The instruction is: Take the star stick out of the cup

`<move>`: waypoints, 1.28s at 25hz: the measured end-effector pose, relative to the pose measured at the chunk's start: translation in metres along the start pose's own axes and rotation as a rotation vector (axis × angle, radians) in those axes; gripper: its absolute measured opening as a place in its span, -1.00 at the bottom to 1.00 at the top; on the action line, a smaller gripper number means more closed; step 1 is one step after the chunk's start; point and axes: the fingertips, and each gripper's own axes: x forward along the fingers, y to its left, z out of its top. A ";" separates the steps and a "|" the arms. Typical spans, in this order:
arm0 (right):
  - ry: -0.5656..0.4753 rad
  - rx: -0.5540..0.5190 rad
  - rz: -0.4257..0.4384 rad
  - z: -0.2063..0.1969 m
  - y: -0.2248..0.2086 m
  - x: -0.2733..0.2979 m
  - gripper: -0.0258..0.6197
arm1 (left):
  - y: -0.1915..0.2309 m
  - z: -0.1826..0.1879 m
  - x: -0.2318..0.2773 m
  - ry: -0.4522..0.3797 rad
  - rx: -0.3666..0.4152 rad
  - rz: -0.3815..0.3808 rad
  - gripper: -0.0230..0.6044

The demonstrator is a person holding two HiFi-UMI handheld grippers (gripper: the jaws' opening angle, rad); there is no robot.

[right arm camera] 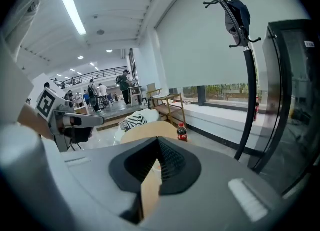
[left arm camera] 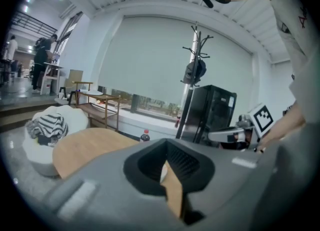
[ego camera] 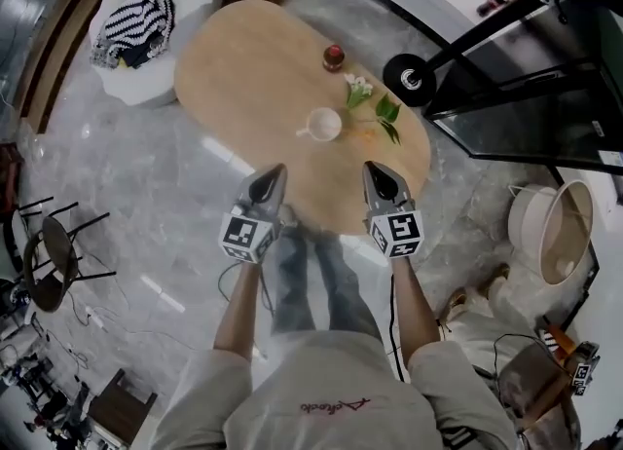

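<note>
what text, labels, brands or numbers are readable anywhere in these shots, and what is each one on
Nothing reads clearly.
Red script on the person's shirt: upside down in the head view, too blurred to read.
Red label on the bottle: too small.
White sticker on the black cabinet: too small.
Left cube and right cube: black-and-white square patterns, no letters or numbers.
</note>
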 end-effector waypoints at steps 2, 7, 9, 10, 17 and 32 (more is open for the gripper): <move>0.018 0.010 -0.001 -0.022 -0.003 0.003 -0.91 | 0.002 -0.017 0.003 0.012 -0.005 0.001 -0.93; 0.061 0.033 -0.001 -0.070 -0.006 0.014 -0.91 | 0.012 -0.058 0.011 0.034 -0.023 0.007 -0.93; 0.076 0.042 0.000 -0.089 -0.007 0.018 -0.91 | 0.015 -0.073 0.016 0.041 -0.031 0.010 -0.93; 0.081 0.046 0.000 -0.097 -0.007 0.020 -0.91 | 0.016 -0.081 0.018 0.045 -0.032 0.008 -0.93; 0.113 0.077 -0.007 -0.152 -0.004 0.026 -0.91 | 0.021 -0.132 0.028 0.069 -0.047 -0.007 -0.93; 0.135 0.090 -0.024 -0.197 -0.013 0.041 -0.91 | 0.031 -0.173 0.043 0.070 -0.085 -0.003 -0.93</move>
